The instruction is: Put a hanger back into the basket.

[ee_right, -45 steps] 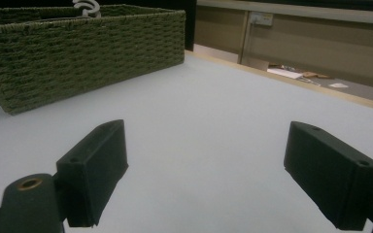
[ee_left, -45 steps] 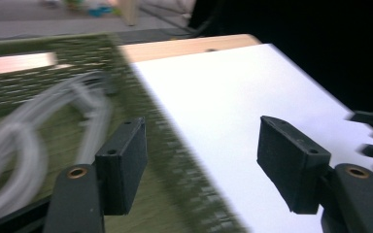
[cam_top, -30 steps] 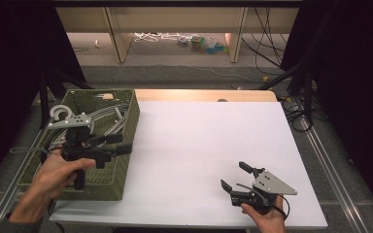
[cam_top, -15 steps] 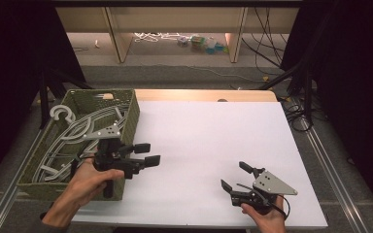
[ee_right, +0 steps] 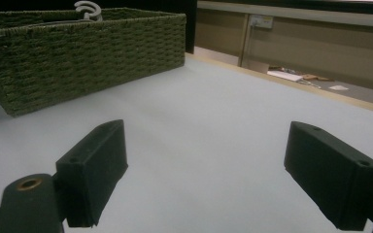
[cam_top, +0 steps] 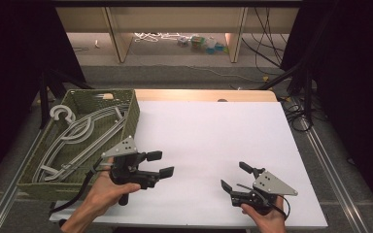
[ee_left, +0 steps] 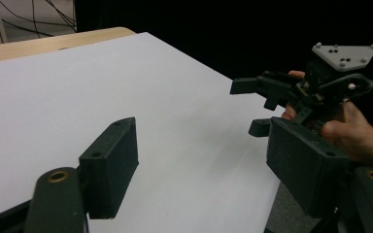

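Observation:
A green woven basket (cam_top: pixel 134 115) stands at the table's left and holds several grey plastic hangers (cam_top: pixel 83 136). My left gripper (cam_top: pixel 161 163) hovers open and empty over the white tabletop (cam_top: pixel 213 126), just right of the basket's front corner, jaws pointing right. In the left gripper view its jaws (ee_left: pixel 204 165) stand wide apart, facing the right gripper (ee_left: pixel 260 104) held in a hand. Near the front right edge my right gripper (cam_top: pixel 233 175) is open with nothing in it. In the right gripper view its jaws (ee_right: pixel 213 170) point across the table at the basket (ee_right: pixel 77 53), where a hanger hook (ee_right: pixel 90 8) sticks up.
The wooden table edge (cam_top: pixel 199 94) runs along the back. Beyond it are floor cables (cam_top: pixel 150 36) and wooden shelf legs (cam_top: pixel 116 34). Metal rails (cam_top: pixel 330 160) flank the table on the right. The white surface between the two grippers is bare.
My left gripper has moved from above the basket rightward and forward onto the white tabletop, still open and empty. The right gripper has stayed in place.

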A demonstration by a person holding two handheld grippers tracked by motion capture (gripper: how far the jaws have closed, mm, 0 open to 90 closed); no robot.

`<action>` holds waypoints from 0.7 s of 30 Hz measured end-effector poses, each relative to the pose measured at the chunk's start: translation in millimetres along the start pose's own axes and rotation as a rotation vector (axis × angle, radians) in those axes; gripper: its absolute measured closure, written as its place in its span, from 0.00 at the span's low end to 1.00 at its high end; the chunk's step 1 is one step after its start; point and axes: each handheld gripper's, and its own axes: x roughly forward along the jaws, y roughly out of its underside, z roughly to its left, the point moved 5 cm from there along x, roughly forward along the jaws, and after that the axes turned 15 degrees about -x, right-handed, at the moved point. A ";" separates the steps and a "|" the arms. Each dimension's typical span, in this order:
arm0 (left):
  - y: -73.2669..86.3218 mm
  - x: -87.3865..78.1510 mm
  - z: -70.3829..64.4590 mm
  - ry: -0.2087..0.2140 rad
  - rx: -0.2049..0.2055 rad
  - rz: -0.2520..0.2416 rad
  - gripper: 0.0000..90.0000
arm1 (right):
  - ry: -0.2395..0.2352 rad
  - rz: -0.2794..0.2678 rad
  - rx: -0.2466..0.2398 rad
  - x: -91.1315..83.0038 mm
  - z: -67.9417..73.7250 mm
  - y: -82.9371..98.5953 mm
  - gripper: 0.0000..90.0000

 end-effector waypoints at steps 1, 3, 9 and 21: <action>2.2 1.7 -0.3 0.002 0.003 -0.009 0.28 | -0.002 -0.003 0.000 0.1 0.2 -0.1 0.18; 9.6 6.3 -1.5 -0.008 0.029 -0.020 0.28 | -0.005 0.002 0.001 -0.8 0.6 -0.4 0.18; 34.2 20.3 -3.0 -0.048 0.099 -0.043 0.26 | -0.004 -0.006 -0.002 -1.8 1.7 -2.1 0.18; 55.6 16.9 13.7 -0.098 0.143 -0.136 0.22 | 0.003 -0.046 0.016 -5.1 3.6 -5.4 0.17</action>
